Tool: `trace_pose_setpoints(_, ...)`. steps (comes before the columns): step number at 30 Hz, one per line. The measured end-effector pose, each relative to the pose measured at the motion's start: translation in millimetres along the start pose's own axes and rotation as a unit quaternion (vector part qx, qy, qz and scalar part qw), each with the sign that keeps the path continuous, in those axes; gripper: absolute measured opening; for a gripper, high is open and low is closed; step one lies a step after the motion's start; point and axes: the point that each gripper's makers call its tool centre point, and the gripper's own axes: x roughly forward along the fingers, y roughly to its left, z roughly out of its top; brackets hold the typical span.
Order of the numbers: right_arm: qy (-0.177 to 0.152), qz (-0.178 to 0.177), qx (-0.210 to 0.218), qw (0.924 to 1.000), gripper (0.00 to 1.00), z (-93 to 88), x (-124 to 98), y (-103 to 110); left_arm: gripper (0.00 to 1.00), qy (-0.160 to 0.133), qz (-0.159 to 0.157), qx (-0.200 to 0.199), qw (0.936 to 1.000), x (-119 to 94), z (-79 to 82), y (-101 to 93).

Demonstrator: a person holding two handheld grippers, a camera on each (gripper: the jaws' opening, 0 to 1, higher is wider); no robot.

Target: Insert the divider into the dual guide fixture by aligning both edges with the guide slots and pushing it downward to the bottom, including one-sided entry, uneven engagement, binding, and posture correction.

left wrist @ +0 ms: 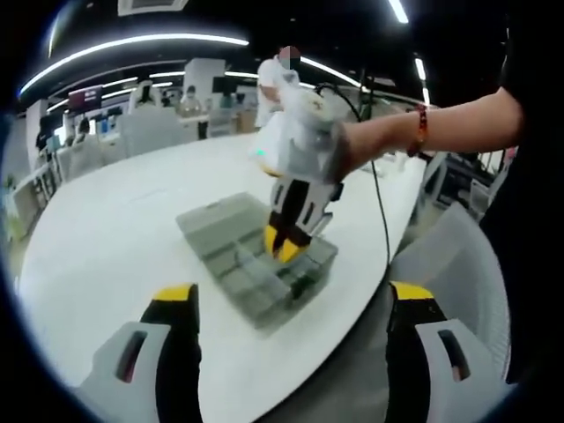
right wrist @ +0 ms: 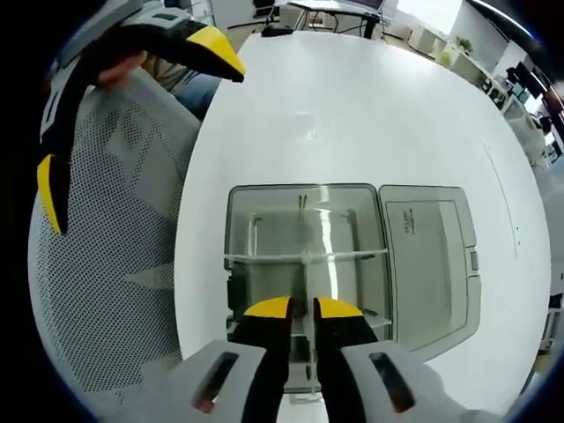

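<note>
Insertion step is in hand, by my read. The right gripper [right wrist: 302, 310] stands over the clear box [right wrist: 264, 231] on the white counter [right wrist: 352, 106], jaws nearly closed on a thin clear divider [right wrist: 308, 280] that runs lengthwise down the middle of the box. A second clear strip [right wrist: 304, 257] crosses the box side to side, just ahead of the yellow tips. The box's lid [right wrist: 427, 264] lies open flat beside it.

In the left gripper view the right gripper [left wrist: 284, 245] comes down steeply into the box [left wrist: 256, 264], held by a person's hand [left wrist: 348, 145] with a red band at the wrist. The left gripper [left wrist: 291, 304] hangs wide open, holding nothing, near the counter edge [left wrist: 106, 238] and well apart from the box; it also shows at the top left of the right gripper view [right wrist: 132, 88], over a mesh chair [right wrist: 106, 264].

Whether the divider's ends sit in their slots, or how deep it is, cannot be told; the plastic is too clear.

Next move, as a judgement: keep the divider upright, check both ends enter evenly, then press straight down. If one end leads it may bind, so level it first. The free left gripper could steady the box.
</note>
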Motion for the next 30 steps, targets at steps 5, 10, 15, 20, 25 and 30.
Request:
trace_pose_setpoints(5, -0.010, -0.012, 0.020, 0.9997, 0.09, 1.6, -4, -2, 0.86, 0.010, 0.004, 0.004, 0.9999, -1, -1.7, 3.5)
trace_pose_setpoints(10, -0.021, -0.026, 0.027, 0.9991, 0.14, 2.8, -8, -2, 0.85, 0.014, 0.006, -0.009, 0.9998, 0, -2.6, 6.6)
trace_pose_setpoints(15, -0.038, -0.036, 0.041, 0.9978, 0.14, 4.1, -16, -1, 0.85, 0.016, 0.007, -0.012, 0.9998, -3, -3.3, 7.3)
trace_pose_setpoints(20, -0.053, -0.048, 0.054, 0.9960, 0.15, 4.5, -25, 1, 0.84, 0.031, 0.019, -0.012, 0.9993, -5, -10.1, 13.9)
trace_pose_setpoints(25, -0.089, -0.050, 0.079, 0.9916, 0.17, 12.5, -34, 5, 0.84, 0.038, 0.028, -0.022, 0.9986, -7, -14.1, 19.3)
trace_pose_setpoints(30, -0.097, -0.069, 0.084, 0.9893, 0.20, 11.3, -39, 6, 0.85, 0.046, 0.035, -0.021, 0.9981, -9, -16.1, 23.7)
